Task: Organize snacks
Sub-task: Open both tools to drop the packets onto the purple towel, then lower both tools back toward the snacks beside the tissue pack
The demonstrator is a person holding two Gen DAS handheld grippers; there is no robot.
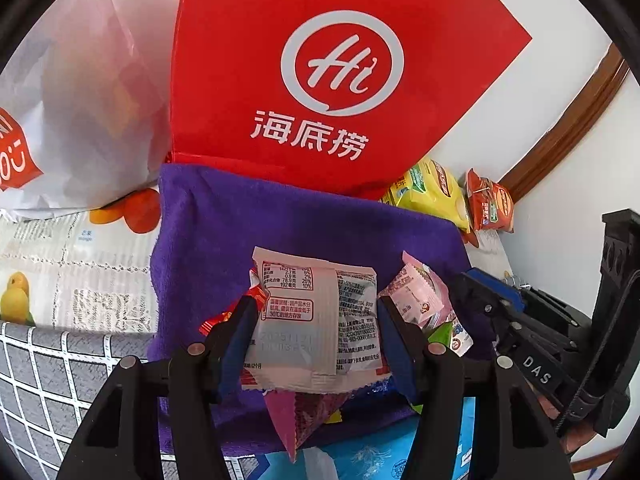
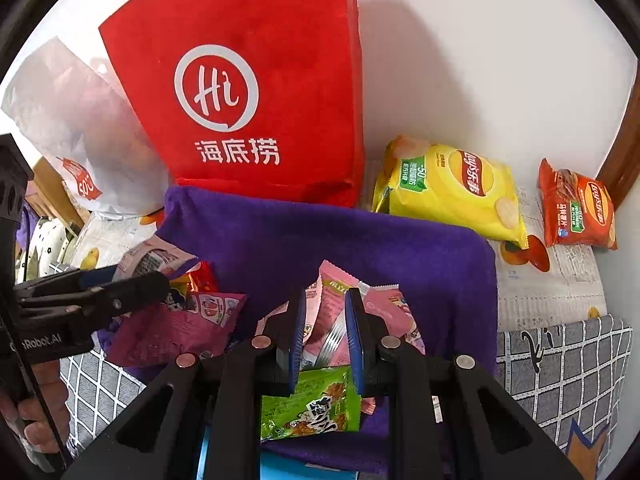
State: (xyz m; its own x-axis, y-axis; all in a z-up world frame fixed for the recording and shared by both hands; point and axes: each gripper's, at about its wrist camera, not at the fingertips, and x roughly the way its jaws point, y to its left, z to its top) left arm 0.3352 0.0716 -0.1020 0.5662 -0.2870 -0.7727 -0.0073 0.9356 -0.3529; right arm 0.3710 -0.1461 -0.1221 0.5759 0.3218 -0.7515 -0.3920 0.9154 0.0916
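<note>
1. The biggest risk, as I judge it, is the loose heap. Small snack packets overlap on a purple towel [image 2: 360, 240] spread over the tabletop [image 2: 560, 360], so lifting 1 could drag or flip its neighbours off the cloth.
2. The left gripper [image 1: 316, 320] has its fingers pinching a white packet [image 1: 312, 312] at its 2 side edges. The wrapper looks thin and slick, so it may buckle or slip free. A magenta packet [image 1: 296, 416] lies under it and could come along.
3. The right gripper [image 2: 326, 320] has its fingers nearly pressed together on a thin pink packet [image 2: 332, 308] that stands up between them. A green packet [image 2: 312, 404] lies flat just below the fingers, not held.
4. A red bag [image 2: 256, 92] stands behind the towel. The yellow chip bag [image 2: 452, 188] and orange chip bag [image 2: 576, 212] lie well clear, to the right.
</note>
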